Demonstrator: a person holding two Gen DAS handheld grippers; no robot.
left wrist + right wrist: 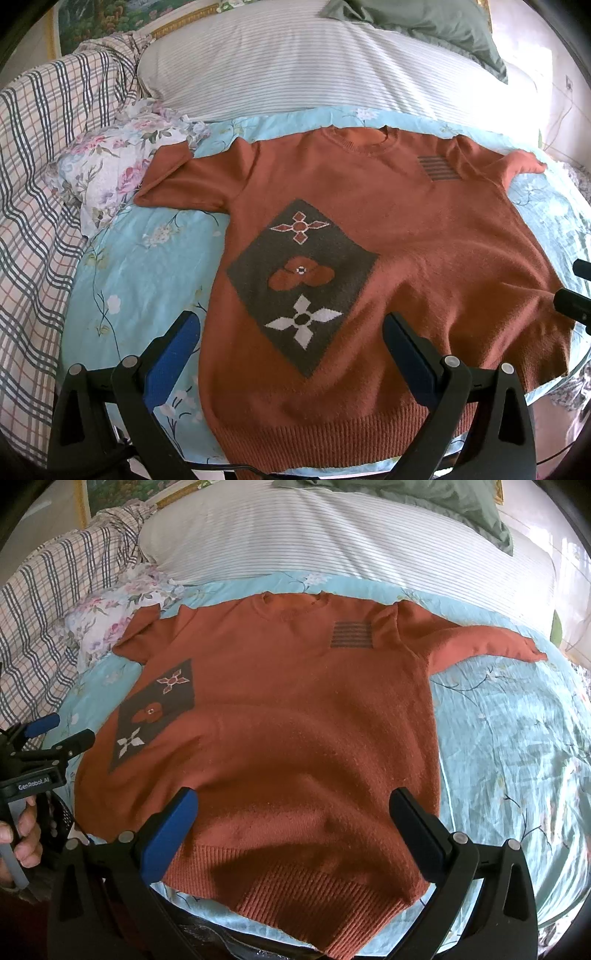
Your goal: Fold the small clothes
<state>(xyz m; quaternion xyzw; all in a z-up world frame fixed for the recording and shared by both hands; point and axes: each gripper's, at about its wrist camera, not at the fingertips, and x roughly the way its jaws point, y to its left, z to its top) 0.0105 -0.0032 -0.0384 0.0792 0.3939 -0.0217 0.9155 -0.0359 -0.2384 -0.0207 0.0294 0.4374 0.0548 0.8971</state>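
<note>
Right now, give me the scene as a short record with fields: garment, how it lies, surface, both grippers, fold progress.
garment: sweater, rust knit, dark diamond patch with flowers, striped patch at the chest
lay: flat, face up, sleeves spread, hem nearest the grippers
surface: floral sheet on a bed, striped pillow beyond the collar
left gripper: open, above the hem, holding nothing
right gripper: open, above the hem, holding nothing
fold progress: none yet

Sweater (288, 720) hem at the bed's (517, 738) near edge partly hidden behind the right gripper's (293, 829) fingers. Framed picture (110, 22) cut off by the top edge. Left gripper (57, 731) cropped at the left border.
</note>
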